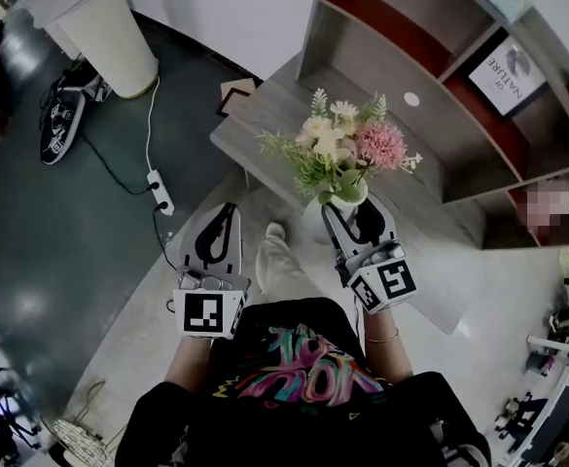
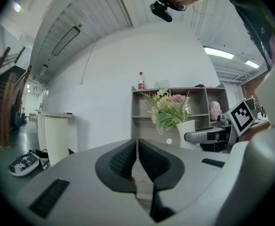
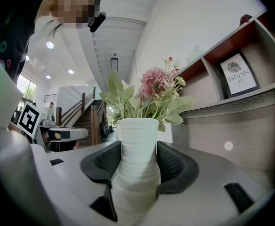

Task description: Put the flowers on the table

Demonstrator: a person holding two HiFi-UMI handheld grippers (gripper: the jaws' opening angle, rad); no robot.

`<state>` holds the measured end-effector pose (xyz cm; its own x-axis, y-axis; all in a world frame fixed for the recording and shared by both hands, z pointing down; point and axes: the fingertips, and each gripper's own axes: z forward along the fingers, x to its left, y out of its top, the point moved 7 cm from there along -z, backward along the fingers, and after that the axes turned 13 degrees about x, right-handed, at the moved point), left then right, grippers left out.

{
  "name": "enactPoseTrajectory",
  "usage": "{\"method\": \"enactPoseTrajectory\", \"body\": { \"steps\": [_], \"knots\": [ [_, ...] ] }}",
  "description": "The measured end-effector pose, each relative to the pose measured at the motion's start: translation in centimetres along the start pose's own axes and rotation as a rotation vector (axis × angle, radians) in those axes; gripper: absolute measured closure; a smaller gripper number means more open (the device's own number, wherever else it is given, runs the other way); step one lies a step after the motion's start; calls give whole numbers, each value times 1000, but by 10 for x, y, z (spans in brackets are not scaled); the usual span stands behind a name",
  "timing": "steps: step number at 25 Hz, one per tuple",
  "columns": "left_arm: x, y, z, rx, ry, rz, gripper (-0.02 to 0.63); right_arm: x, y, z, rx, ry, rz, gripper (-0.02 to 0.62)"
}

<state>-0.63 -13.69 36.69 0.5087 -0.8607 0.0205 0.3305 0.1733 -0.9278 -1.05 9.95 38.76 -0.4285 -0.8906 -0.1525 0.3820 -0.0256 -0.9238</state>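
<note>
Grey-and-red shelf unit (image 1: 410, 56) fills the upper right of the head view. The grey wood table (image 1: 265, 115) runs in front of it from upper centre toward lower right. Just below centre, the right tool (image 1: 350, 210) is clamped on a white ribbed vase (image 3: 136, 164). In the right gripper view its dark pads (image 3: 175, 161) press both sides of the upright vase's narrow waist. The left tool (image 1: 224, 212), at centre left and apart from the vase, has its jaws pressed together on nothing. Flowers (image 1: 340, 149) in pink, cream and green rise from the vase over the table's near edge. Whether the vase's base touches the table cannot be told.
</note>
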Motion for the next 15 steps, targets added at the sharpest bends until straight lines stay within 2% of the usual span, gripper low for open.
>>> {"method": "enactPoseTrajectory", "body": {
  "steps": [6, 11, 15],
  "knots": [
    [-46, -10, -53, 18, 46, 12, 571, 19, -22, -54, 4, 58, 20, 342],
    [-24, 13, -13, 70, 48, 20, 571, -1, -4, -13, 27, 88, 52, 344],
    [-15, 24, -1, 39, 55, 19, 571, -8, 9, 0, 13, 108, 38, 344]
  ]
}}
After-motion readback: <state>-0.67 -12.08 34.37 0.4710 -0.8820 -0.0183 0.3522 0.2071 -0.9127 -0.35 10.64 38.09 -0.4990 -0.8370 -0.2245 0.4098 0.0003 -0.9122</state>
